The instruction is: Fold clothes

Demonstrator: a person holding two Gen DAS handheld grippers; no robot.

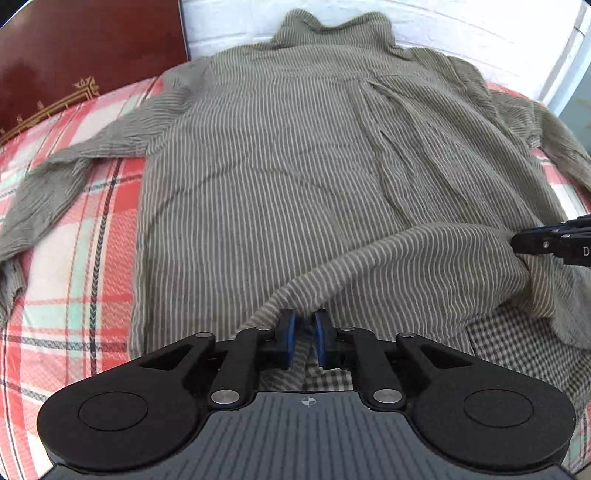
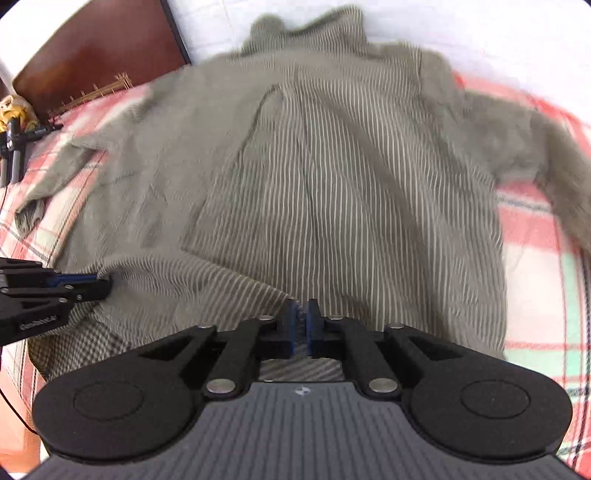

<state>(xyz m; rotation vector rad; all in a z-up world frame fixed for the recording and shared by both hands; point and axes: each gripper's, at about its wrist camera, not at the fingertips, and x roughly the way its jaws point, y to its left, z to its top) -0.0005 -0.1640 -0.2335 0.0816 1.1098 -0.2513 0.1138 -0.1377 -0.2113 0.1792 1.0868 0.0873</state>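
Your left tongs [image 1: 303, 325] are pinched narrow on the hem of the striped shirt [image 1: 258, 177], with a ridge of cloth gathered between the blue pads [image 1: 291, 326]. From that grip the hem rises and runs off to your right as a lifted fold, ending at your right tongs [image 1: 517, 242], which bite the same edge where it bunches. In the right wrist view, your right tongs [image 2: 301, 314] are likewise nearly closed, with striped fabric caught between the fingers, and the left tongs [image 2: 105, 286] come in from the left side gripping the hem there.

Just under the raised hem, between and below both tongs, a checked cloth [image 1: 517, 343] shows; I cannot tell whether it is the shirt's inner side or a separate piece.

Ahead of the tongs the shirt body lies flat and face down on the bed, its stripes running away from you to the collar [image 1: 332, 26] at the far end, where it meets the white wall [image 1: 461, 29]. A long pleat or crease runs down the back, right of centre in the left view. The left sleeve [image 1: 55, 184] stretches out to the left of your left tongs over the plaid blanket [image 1: 92, 258], and the right sleeve [image 2: 546, 155] reaches away to the right of your right tongs.

The blanket shows bare on both flanks of the shirt body. Far left stands a dark red headboard [image 1: 74, 48] with gold trim; in the right view, some blurred dark equipment [image 2: 14, 147] sits at the far left edge.
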